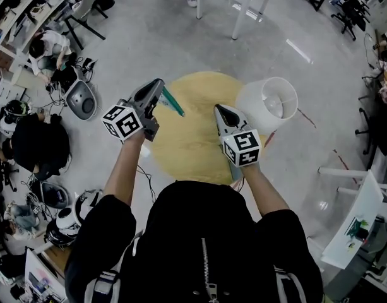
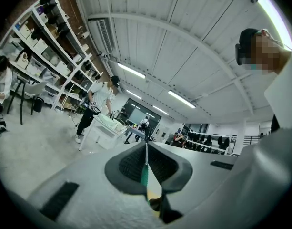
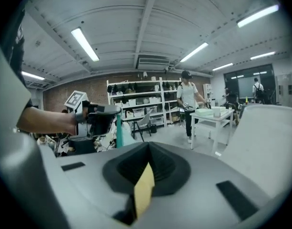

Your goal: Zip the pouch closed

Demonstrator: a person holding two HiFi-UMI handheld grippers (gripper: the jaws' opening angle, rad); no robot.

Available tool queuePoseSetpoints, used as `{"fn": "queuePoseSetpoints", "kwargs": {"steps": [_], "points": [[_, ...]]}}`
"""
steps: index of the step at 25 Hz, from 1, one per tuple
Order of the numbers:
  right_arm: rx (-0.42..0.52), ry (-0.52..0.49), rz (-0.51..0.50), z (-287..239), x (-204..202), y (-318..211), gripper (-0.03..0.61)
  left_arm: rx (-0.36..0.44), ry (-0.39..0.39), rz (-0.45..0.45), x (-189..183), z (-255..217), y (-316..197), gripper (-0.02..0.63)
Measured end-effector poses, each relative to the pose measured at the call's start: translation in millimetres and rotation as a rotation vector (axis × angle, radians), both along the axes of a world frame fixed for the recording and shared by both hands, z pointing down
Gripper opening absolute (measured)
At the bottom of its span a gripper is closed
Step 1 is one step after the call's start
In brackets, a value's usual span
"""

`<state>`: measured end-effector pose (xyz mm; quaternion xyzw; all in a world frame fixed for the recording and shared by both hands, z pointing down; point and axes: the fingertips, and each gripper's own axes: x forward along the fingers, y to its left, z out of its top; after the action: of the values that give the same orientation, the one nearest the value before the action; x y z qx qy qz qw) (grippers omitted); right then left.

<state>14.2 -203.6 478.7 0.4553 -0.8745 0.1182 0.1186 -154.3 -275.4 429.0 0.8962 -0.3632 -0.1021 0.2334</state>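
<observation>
A thin teal pouch (image 1: 173, 102) sticks out sideways from the tips of my left gripper (image 1: 159, 87), which is shut on it above the round table. In the left gripper view the pouch's teal edge (image 2: 144, 174) runs pinched between the closed jaws of that gripper (image 2: 146, 144). The right gripper view shows the left gripper (image 3: 102, 117) from the side, with the teal pouch (image 3: 119, 133) hanging below it. My right gripper (image 1: 220, 110) hovers to the right, apart from the pouch. Its jaws (image 3: 148, 144) stand together, with only a yellowish wedge showing in the gap behind them.
Under both grippers is a round yellow wooden table (image 1: 187, 147). A white cylindrical shade (image 1: 269, 103) stands at its right edge. A white table (image 3: 217, 116) and a standing person (image 3: 187, 99) are farther off, with shelving (image 3: 136, 101) along the wall.
</observation>
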Motion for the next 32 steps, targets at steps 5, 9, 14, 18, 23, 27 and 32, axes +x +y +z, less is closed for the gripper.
{"fn": "queuePoseSetpoints", "kwargs": {"steps": [5, 9, 14, 18, 23, 27, 32], "points": [[0.072, -0.026, 0.045, -35, 8, -20, 0.005, 0.003, 0.005, -0.003, 4, -1, 5, 0.012], [0.110, -0.022, 0.047, -48, 5, -25, 0.003, 0.001, 0.007, 0.001, 6, 0, 9, 0.011], [0.134, -0.012, 0.035, -56, 0, -24, 0.003, 0.006, -0.004, 0.009, 9, 1, 13, 0.011], [0.142, -0.004, 0.047, -57, 5, -23, 0.003, 0.004, -0.010, 0.018, 12, 2, 15, 0.011], [0.140, -0.010, 0.049, -57, 7, -21, 0.003, 0.005, -0.012, 0.029, 17, 2, 22, 0.011], [0.139, -0.013, 0.045, -59, 5, -22, 0.003, 0.001, -0.011, 0.032, 17, 2, 24, 0.012], [0.136, -0.017, 0.040, -56, 2, -20, 0.003, 0.000, -0.012, 0.030, 15, 4, 25, 0.011]]}}
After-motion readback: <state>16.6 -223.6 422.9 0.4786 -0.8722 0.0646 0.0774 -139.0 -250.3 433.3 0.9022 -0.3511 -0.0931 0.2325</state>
